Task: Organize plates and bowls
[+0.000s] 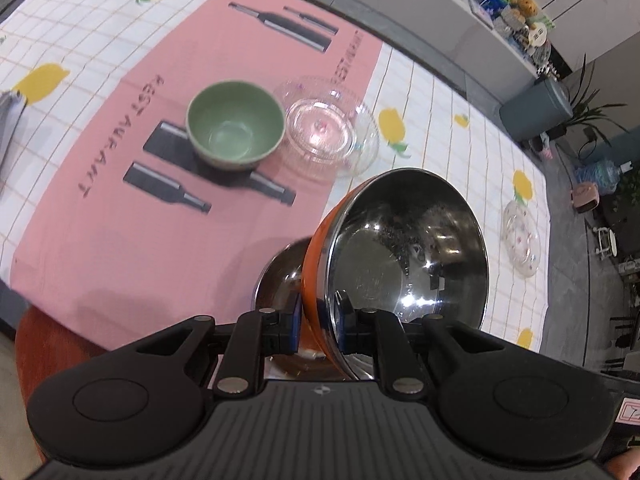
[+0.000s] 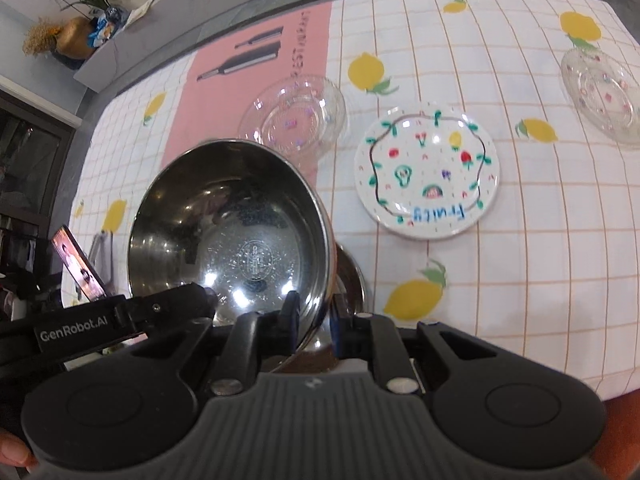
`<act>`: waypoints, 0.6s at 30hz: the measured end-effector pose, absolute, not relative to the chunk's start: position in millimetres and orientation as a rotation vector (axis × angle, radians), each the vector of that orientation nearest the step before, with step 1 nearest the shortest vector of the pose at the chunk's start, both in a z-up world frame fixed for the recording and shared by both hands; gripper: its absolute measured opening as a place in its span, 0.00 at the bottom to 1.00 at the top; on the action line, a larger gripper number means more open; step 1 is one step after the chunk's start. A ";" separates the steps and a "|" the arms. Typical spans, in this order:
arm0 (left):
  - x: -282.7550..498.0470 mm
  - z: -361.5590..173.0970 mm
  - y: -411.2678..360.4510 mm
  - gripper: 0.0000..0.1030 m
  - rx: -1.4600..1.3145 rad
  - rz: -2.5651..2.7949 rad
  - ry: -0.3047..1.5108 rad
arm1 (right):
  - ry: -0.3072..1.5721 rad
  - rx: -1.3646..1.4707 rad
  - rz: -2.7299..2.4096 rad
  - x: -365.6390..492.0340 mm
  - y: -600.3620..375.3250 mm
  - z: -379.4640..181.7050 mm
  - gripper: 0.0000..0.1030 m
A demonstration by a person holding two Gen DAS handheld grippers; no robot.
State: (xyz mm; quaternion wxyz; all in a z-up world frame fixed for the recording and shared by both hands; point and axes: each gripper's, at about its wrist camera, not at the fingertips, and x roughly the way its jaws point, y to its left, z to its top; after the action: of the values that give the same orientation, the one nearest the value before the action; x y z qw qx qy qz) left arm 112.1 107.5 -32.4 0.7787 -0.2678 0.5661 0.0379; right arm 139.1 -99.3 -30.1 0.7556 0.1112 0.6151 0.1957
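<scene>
We see two steel bowls, each carried tilted above the table. The orange-sided steel bowl [image 1: 400, 248] hangs from the left gripper [image 1: 318, 320], whose pads are clamped narrow on its rim, one pad outside on the orange wall, one inside. The plain steel bowl [image 2: 232, 224] is held the same way by the right gripper [image 2: 316, 312], jaws pinched narrow across its rim. In both views the rim of a second steel bowl shows just behind the held one, so the two bowls ride close together.

Risks, in our judgement: each bowl is gripped only at one point of a thin, smooth rim, so it may pivot or slip if swung quickly. The two bowls may also knock together, being so near.

Beyond the bowls, on the lemon-print tablecloth [image 2: 540, 208], lie the green bowl [image 1: 236, 126] with a clear glass dish [image 1: 328, 132] just beside it, a painted fruit plate [image 2: 426, 172], and another glass dish [image 2: 600, 96] well apart. A low carry could clip these.
</scene>
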 end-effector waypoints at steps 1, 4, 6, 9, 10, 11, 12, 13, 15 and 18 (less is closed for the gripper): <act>111.1 -33.8 107.2 0.18 -0.577 0.083 1.230 | 1.350 0.240 0.428 138.5 -98.8 -32.2 0.13; 107.6 -41.1 107.2 0.18 -0.577 0.090 1.263 | 1.375 0.235 0.426 136.8 -96.5 -38.3 0.13; 105.7 -46.4 107.6 0.17 -0.579 0.091 1.282 | 1.388 0.226 0.423 135.7 -94.4 -42.1 0.13; 102.3 -52.6 108.9 0.17 -0.585 0.099 1.300 | 1.395 0.214 0.422 133.8 -91.5 -45.6 0.13; 101.1 -53.3 109.1 0.17 -0.584 0.101 1.304 | 1.400 0.211 0.418 133.2 -91.0 -46.8 0.13; 99.5 -54.2 109.1 0.17 -0.581 0.101 1.306 | 1.404 0.206 0.419 132.2 -89.9 -48.0 0.13; 98.3 -55.3 109.4 0.17 -0.580 0.101 1.308 | 1.406 0.198 0.422 131.1 -89.1 -49.0 0.13; 97.3 -56.5 109.7 0.17 -0.581 0.102 1.311 | 1.408 0.191 0.424 130.1 -88.3 -50.0 0.13; 97.4 -58.3 109.2 0.17 -0.573 0.105 1.317 | 1.417 0.185 0.429 129.3 -86.9 -52.4 0.13; 98.0 -62.6 107.7 0.17 -0.561 0.109 1.325 | 1.424 0.172 0.429 129.8 -83.8 -56.6 0.13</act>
State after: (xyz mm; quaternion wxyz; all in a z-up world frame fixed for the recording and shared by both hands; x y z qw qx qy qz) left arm 98.0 107.7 -62.6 0.7510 -0.2567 0.6064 0.0497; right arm 129.8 -83.8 -56.6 0.7326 0.0782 0.6473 0.1952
